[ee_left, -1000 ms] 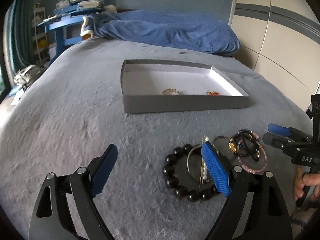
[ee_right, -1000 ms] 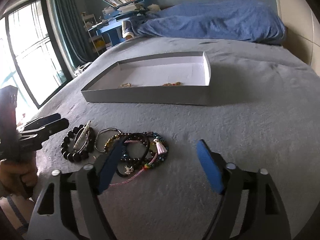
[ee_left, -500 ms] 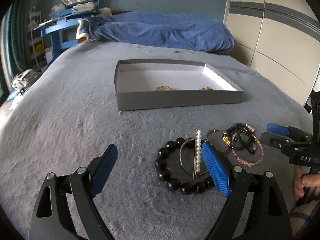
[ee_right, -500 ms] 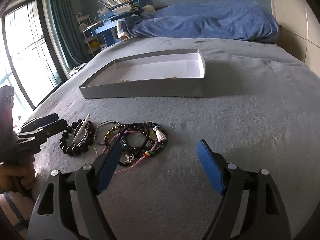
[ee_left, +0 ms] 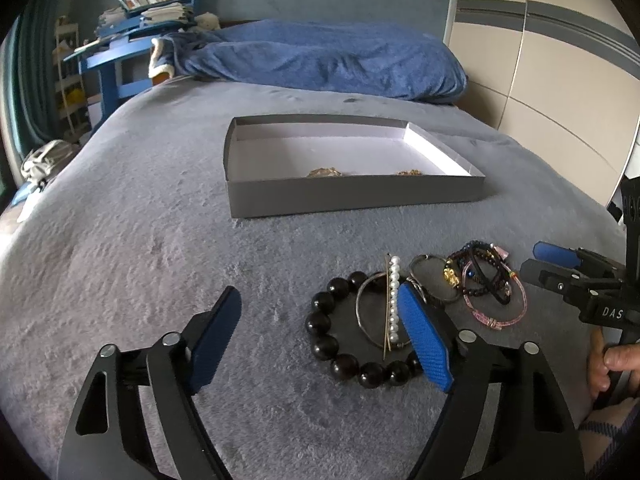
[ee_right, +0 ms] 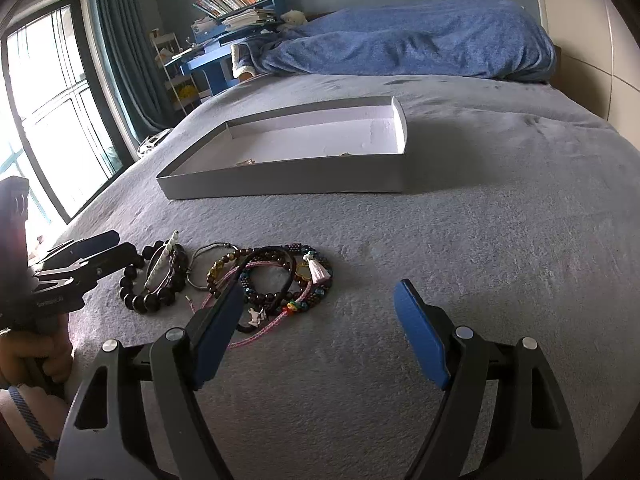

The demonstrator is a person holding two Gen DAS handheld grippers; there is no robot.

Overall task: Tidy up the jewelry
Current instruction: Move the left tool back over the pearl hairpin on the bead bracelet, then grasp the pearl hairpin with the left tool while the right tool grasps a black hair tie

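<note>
A pile of jewelry lies on the grey bedspread: a black bead bracelet (ee_left: 340, 360) with a pearl hairpin (ee_left: 394, 300) and a thin metal bangle across it, beside mixed bracelets (ee_left: 484, 280). My left gripper (ee_left: 320, 308) is open and empty, its right finger just over the black bracelet. My right gripper (ee_right: 320, 300) is open and empty, its left finger over the mixed bracelets (ee_right: 272, 276). A shallow grey box (ee_left: 352, 196) farther back holds two gold pieces (ee_left: 324, 172). The box (ee_right: 288, 180) also shows in the right wrist view.
A blue duvet (ee_left: 320, 60) lies at the bed's head. A blue desk with books (ee_left: 136, 40) stands at the far left. A window (ee_right: 48, 100) and teal curtain are on the left, and a wardrobe (ee_left: 560, 80) is on the right.
Both grippers have drawn lower and a little nearer the jewelry pile. The box now appears flatter and farther. Both stay open and nothing has been picked up.
</note>
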